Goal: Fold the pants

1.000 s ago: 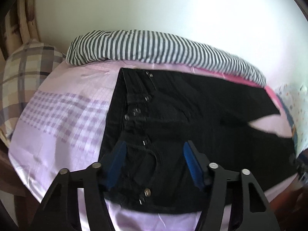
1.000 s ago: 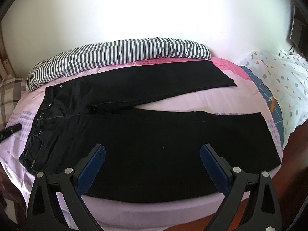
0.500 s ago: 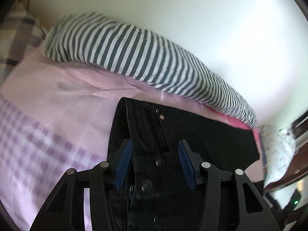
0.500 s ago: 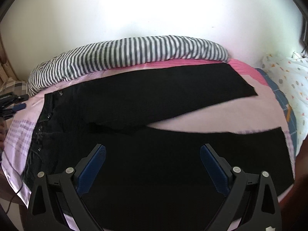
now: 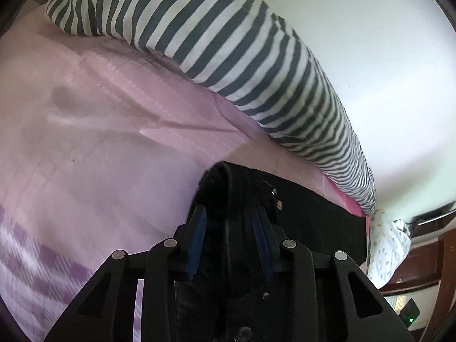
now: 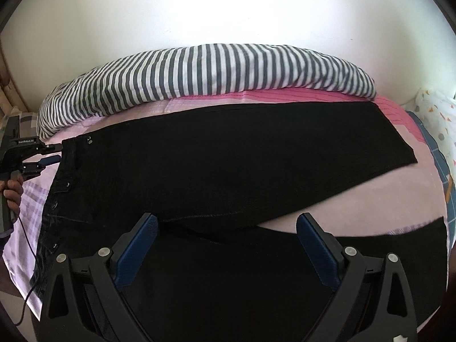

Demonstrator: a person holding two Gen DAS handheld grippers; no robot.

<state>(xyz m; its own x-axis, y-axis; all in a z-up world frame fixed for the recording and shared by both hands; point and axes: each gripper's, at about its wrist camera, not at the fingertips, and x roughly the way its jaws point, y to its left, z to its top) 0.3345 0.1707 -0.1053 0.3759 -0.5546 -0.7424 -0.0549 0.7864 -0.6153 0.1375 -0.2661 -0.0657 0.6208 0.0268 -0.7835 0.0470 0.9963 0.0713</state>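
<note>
Black pants [image 6: 228, 156] lie flat on the pink sheet [image 5: 99, 142], waistband to the left and both legs spread to the right. In the left wrist view the far corner of the waistband [image 5: 222, 179] sits between the blue pads of my left gripper [image 5: 230, 209]. Its jaws are closing around that corner, and a gap still shows. The right wrist view shows that same left gripper [image 6: 59, 152] at the waistband's far corner. My right gripper [image 6: 227, 218] is wide open above the crotch, where the two legs part, with nothing pressed between its pads.
A grey-and-white striped duvet [image 6: 213, 71] is bunched along the wall behind the pants. A patterned pillow [image 6: 436, 114] lies at the right end of the bed. A hand [image 6: 12, 191] holds the left tool, and a cable hangs from it. Dark wooden furniture [image 5: 421, 270] stands past the bed's end.
My left gripper has moved from the near side of the waistband to its far corner, dropped lower, rolled, and narrowed its jaws. My right gripper has moved in closer over the pants, still wide open.
</note>
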